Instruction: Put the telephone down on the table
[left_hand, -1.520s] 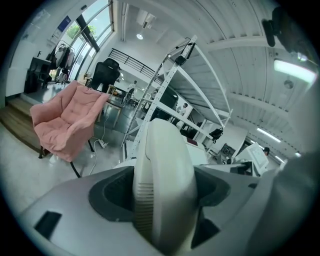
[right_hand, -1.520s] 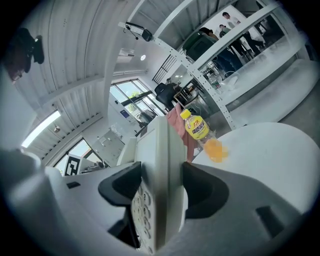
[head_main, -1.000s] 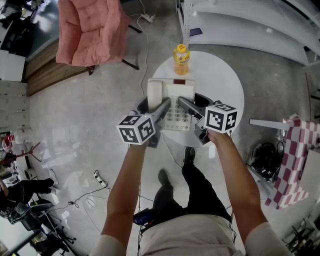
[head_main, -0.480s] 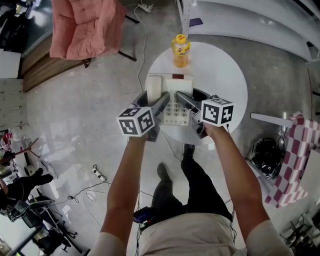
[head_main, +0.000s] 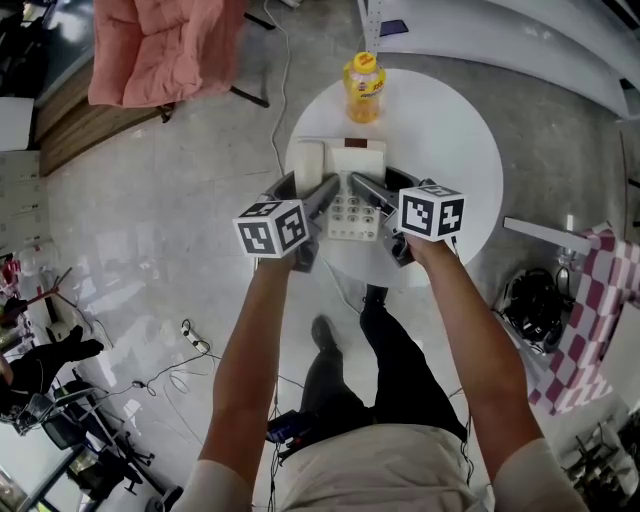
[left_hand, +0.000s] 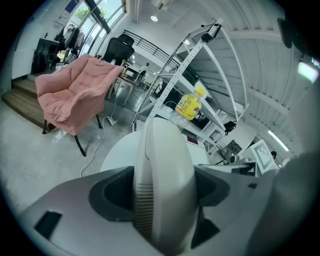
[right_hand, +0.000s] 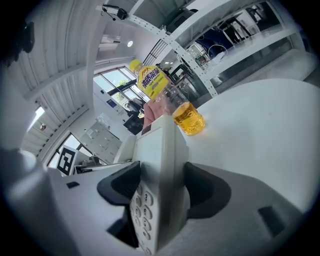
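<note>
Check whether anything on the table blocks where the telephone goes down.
Nothing visible does. The table around the telephone looks bare; the yellow drink bottle stands farther back, apart from it.

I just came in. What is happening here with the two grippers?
A person holds a gripper in each hand, and both are shut on a white telephone. The left gripper clamps the handset side and the right gripper clamps the keypad side. The telephone is over the near part of a round white table, where a bottle of yellow drink stands at the far edge. I cannot tell whether the telephone already rests on the table.
</note>
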